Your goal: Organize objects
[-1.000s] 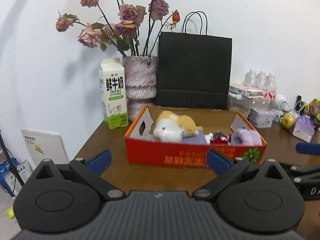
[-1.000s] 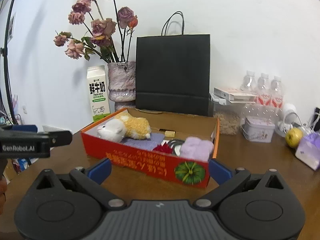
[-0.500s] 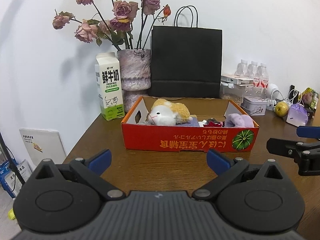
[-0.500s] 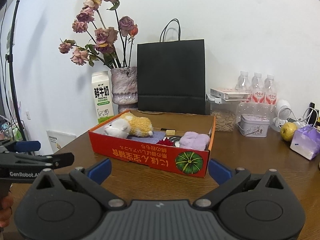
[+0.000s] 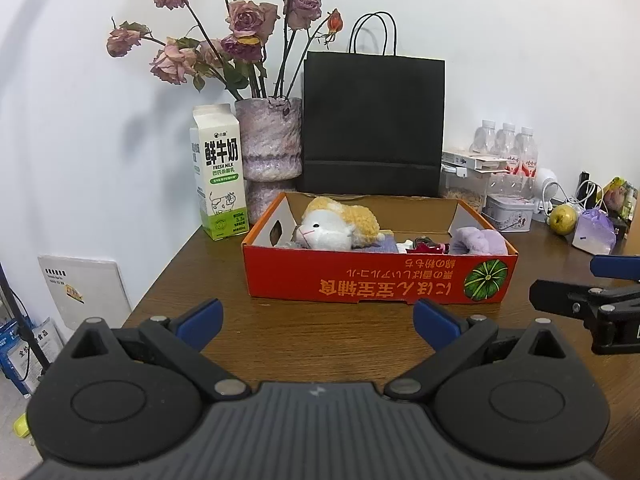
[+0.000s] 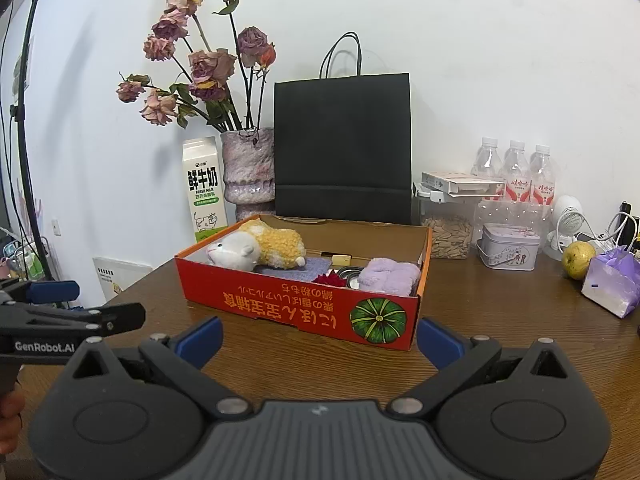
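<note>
Wooden table [image 5: 320,344] against white wall [image 5: 520,40], both grippers' fingers [image 5: 200,318] spread, empty.

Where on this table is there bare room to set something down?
The table is bare in front of the red box, and between the box and the purple bag. It is crowded along the wall: milk carton, vase, black bag, bottles.

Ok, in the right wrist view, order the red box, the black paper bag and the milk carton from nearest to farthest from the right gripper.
1. red box, just ahead of the right gripper.
2. milk carton, behind the box, left.
3. black paper bag, by the wall; close to the carton's depth.
</note>
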The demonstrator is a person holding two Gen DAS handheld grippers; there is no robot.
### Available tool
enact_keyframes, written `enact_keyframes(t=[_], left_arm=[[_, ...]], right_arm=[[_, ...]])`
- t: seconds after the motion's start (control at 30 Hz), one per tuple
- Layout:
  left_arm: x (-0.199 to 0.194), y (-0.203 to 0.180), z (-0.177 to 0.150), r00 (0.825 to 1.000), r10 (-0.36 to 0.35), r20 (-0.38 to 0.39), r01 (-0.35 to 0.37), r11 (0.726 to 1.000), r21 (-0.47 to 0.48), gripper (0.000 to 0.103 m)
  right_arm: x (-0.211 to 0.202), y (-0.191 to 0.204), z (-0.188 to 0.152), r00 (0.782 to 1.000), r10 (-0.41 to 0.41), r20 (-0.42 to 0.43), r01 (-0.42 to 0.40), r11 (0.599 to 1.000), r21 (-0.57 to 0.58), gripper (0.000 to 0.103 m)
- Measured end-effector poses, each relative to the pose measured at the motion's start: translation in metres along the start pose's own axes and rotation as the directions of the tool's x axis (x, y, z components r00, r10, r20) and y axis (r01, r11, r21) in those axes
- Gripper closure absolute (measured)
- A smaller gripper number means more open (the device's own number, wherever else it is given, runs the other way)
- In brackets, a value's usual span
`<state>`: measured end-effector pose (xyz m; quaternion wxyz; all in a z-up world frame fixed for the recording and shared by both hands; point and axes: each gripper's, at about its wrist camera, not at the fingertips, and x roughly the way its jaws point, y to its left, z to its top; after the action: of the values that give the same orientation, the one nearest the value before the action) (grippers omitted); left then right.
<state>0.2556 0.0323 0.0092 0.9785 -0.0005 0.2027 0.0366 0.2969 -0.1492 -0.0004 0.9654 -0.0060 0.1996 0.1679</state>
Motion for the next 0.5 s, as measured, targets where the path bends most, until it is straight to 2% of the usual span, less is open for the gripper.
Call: enact_keyframes(t=[0.5], left_arm=[[0.0001,-0.0022,-0.0016,1.000,0.001,0.002,-0.001,1.000,0.003,0.000]], right_arm=[[0.0001,-0.0004,-0.0007,1.000,0.001,0.000,-0.001,1.000,0.000,0.000]])
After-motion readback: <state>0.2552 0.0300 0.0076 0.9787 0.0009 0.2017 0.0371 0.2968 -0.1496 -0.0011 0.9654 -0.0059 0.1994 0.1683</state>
